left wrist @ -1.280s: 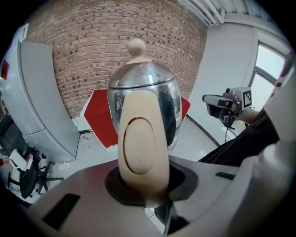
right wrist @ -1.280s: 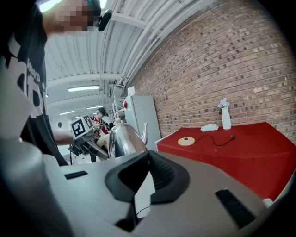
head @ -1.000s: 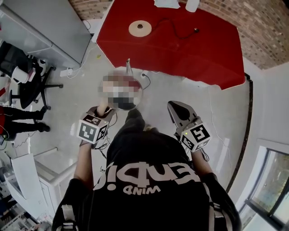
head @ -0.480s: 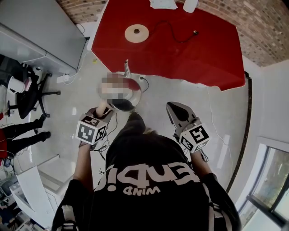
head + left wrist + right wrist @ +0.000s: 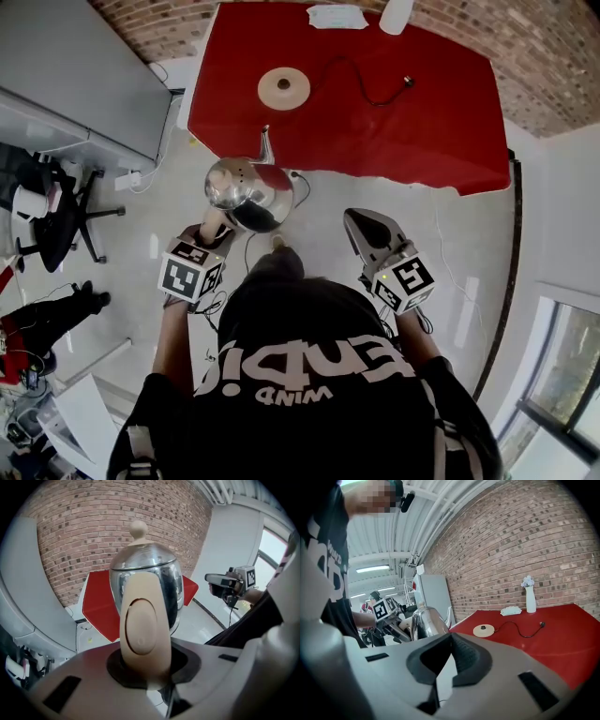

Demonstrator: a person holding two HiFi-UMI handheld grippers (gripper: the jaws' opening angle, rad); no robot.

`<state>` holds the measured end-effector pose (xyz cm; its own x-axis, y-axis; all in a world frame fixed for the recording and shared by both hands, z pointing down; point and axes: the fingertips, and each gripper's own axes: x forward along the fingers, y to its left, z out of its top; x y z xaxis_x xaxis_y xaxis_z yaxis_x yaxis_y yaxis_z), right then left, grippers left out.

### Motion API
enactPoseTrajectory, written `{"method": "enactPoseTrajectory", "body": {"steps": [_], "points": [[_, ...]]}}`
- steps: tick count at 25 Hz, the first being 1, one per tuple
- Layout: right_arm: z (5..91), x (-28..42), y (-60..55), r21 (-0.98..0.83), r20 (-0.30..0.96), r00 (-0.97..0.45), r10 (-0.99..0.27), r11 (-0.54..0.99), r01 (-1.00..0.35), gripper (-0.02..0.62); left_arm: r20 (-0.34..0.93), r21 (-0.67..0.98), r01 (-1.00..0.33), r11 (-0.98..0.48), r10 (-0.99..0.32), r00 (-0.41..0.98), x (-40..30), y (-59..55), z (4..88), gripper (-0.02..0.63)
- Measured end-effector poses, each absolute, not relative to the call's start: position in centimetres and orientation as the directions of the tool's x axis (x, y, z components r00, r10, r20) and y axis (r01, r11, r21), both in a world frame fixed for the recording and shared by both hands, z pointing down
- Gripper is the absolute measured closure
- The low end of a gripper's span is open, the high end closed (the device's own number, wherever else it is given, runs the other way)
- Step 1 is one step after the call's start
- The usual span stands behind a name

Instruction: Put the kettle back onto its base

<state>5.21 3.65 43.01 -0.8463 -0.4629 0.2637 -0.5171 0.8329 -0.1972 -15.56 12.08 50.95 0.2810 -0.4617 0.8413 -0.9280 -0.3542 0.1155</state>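
Observation:
A shiny steel kettle [image 5: 248,192] hangs above the floor just short of the red table [image 5: 422,112]. My left gripper [image 5: 214,230] is shut on the kettle's cream handle [image 5: 143,630], which fills the gap between its jaws in the left gripper view. The kettle's body and knobbed lid [image 5: 146,581] rise behind the handle. The round cream base [image 5: 283,87] lies on the table's left part, with a black cord [image 5: 361,80] running off to the right. My right gripper [image 5: 370,230] is at the right, shut and empty. It faces the table, and its view shows the kettle [image 5: 427,620] and the base [image 5: 483,630].
A white vase [image 5: 396,11] and a white paper [image 5: 336,16] sit at the table's far edge by the brick wall. A grey cabinet [image 5: 84,75] stands at the left, an office chair [image 5: 56,216] below it. Cables lie on the floor near the table's front edge.
Both grippers and the kettle have moved toward the table, which now sits closer in the head view. The grip on the handle is unchanged.

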Motion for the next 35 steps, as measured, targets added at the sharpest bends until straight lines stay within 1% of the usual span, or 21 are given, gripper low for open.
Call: {"method": "enactPoseTrajectory", "body": {"steps": [10, 15, 29, 35], "points": [[42.7, 0.6, -1.9, -0.199, 0.261, -0.805, -0.533, 0.786, -0.585, 0.574, 0.841, 0.126, -0.896, -0.426, -0.433, 0.324, -20.0, 6.1, 50.5, 0.535], [42.4, -0.2, -2.7, -0.196, 0.261, -0.796, -0.546, 0.778, -0.597, 0.573, 0.831, 0.116, -0.899, -0.423, -0.454, 0.321, -20.9, 5.1, 49.9, 0.535], [41.4, -0.3, -6.0, -0.191, 0.257, -0.81, -0.527, 0.794, -0.577, 0.573, 0.812, 0.135, -0.912, -0.388, -0.484, 0.326, -20.3, 2.3, 48.2, 0.535], [42.0, -0.5, -6.7, -0.2, 0.256, -0.813, -0.524, 0.794, -0.574, 0.574, 0.815, 0.113, -0.913, -0.391, -0.489, 0.31, -21.1, 0.7, 48.1, 0.535]]}}
